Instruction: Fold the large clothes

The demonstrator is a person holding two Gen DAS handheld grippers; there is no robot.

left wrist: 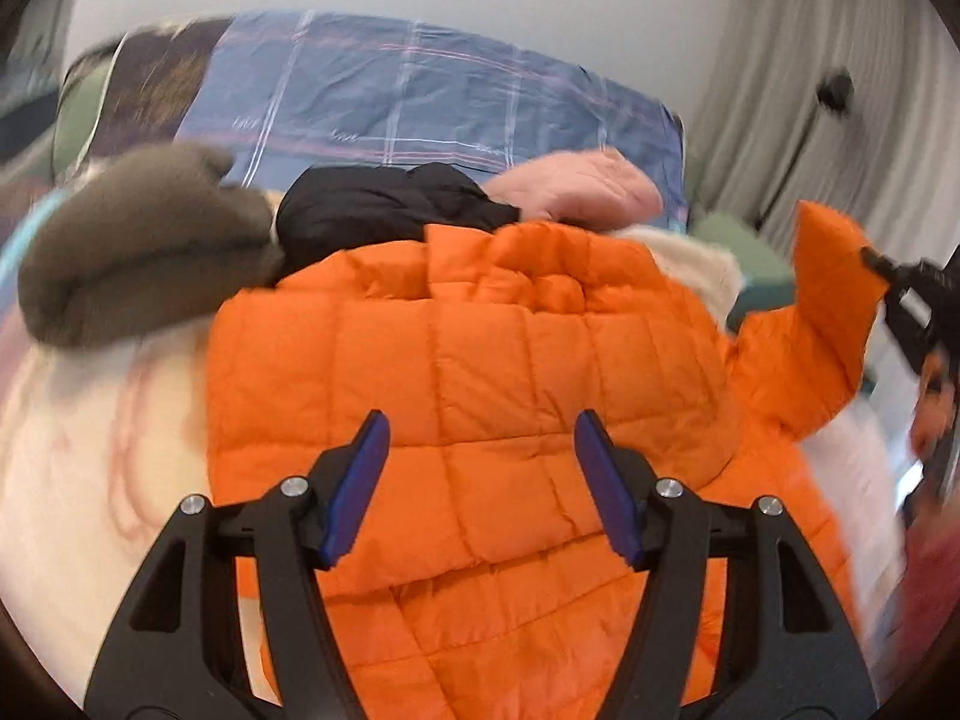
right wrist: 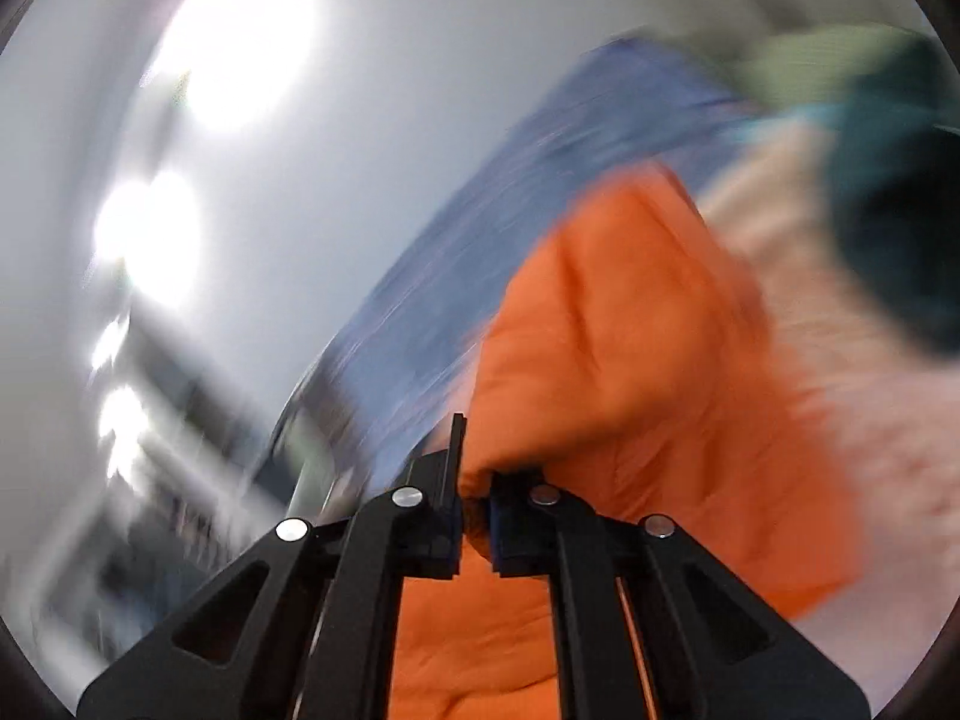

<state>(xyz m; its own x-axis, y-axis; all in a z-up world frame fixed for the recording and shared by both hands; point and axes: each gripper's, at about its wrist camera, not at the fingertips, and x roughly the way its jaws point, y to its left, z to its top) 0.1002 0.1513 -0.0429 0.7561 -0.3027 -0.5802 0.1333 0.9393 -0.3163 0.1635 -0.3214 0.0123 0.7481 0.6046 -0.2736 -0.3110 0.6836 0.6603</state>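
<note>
My left gripper (left wrist: 477, 444) hangs over the orange quilted jacket (left wrist: 480, 360) with its blue pads spread wide and nothing between them; the jacket's padded back fills the space just beyond and below the fingertips, and I cannot tell whether they touch the fabric. The jacket lies spread on the bed (left wrist: 108, 432), over its pale sheet, reaching from the near edge toward the middle. One sleeve (left wrist: 822, 300) is lifted off to the right side of the bed, and in the left wrist view I see my right gripper (left wrist: 876, 264) pinching that sleeve's end. From the right wrist view, heavily blurred, the right gripper (right wrist: 474, 504) has its jaws drawn narrow, clamped on a fold of the orange jacket (right wrist: 630, 360), which bulges out just ahead of the pads and runs away to the right. Beyond the jacket's collar, toward the far edge of the bed, sit a black garment (left wrist: 384, 204) touching the jacket's top edge, a pink garment (left wrist: 588, 186) just beside it, and a brown fleece piece (left wrist: 138, 240) off to the left. A blue checked pillow (left wrist: 420, 96) stands against the wall at the far edge, and a grey curtain (left wrist: 810, 60) hangs at the right.
</note>
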